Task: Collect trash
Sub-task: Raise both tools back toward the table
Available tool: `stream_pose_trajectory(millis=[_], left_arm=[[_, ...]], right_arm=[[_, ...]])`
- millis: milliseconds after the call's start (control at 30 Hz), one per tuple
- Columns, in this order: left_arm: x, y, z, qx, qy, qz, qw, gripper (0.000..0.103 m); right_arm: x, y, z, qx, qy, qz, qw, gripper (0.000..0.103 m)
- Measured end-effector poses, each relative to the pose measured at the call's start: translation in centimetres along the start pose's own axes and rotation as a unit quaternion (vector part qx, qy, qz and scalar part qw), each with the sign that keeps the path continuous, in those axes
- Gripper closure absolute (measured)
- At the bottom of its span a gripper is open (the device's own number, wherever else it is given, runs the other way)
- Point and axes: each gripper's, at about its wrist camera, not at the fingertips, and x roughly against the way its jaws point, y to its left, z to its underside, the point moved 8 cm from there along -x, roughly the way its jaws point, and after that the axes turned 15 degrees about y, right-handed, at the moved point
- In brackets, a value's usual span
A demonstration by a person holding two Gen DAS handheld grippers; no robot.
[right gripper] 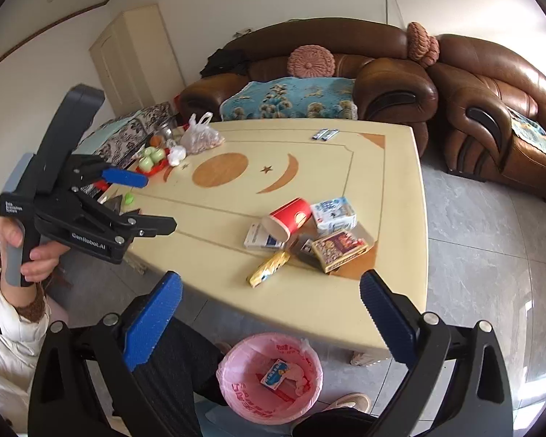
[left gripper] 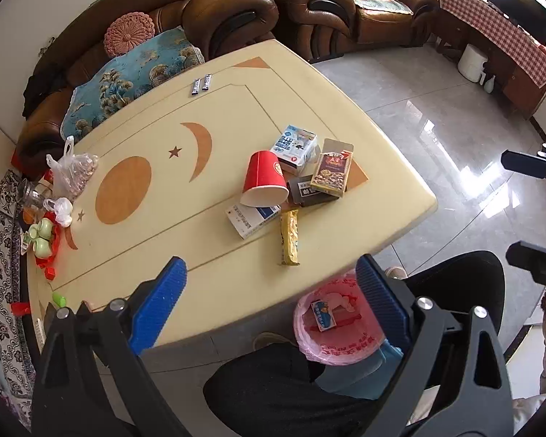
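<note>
The trash is a cluster at centre right of the table [left gripper: 134,255]: a tipped red paper cup [left gripper: 264,179], a yellow wrapper [left gripper: 289,237] nearest the edge, a flat white box [left gripper: 251,218] partly under the cup, a milk carton [left gripper: 295,144] and two dark packets [left gripper: 332,168]. One small box [left gripper: 322,315] already lies in the pink-lined bin [left gripper: 331,349] at lower centre, below the table edge. The left gripper [left gripper: 269,302] and right gripper [right gripper: 271,313] both hang spread wide and empty. Judged best: take the wrapper first, closing across its narrow width, then release directly over the bin. The cup should be gripped at its rim, lightly, since paper probably crushes.
</note>
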Motion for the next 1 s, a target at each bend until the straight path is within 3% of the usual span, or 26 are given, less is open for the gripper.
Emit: stream_pose_trajectory(millis=[433, 600, 1000], left_arm=[[-6.3, 1.5, -6.8, -0.029, 0.054, 0.000, 0.9981, 0.011], [-9.9, 1.8, -8.4, -0.037, 0.087, 0.003, 0.9956, 0.011], [-17.5, 0.9, -11.5, -0.057, 0.136, 0.010, 0.9890, 0.011]], right_arm=[[-6.0, -5.9, -4.4, -0.069, 0.057, 0.000, 0.996, 0.007], [-9.8, -7.6, -4.8, -0.102, 0.093, -0.022, 0.990, 0.007], [-18.9, -10.2, -5.2, -0.145, 0.171, -0.031, 0.974, 0.007]])
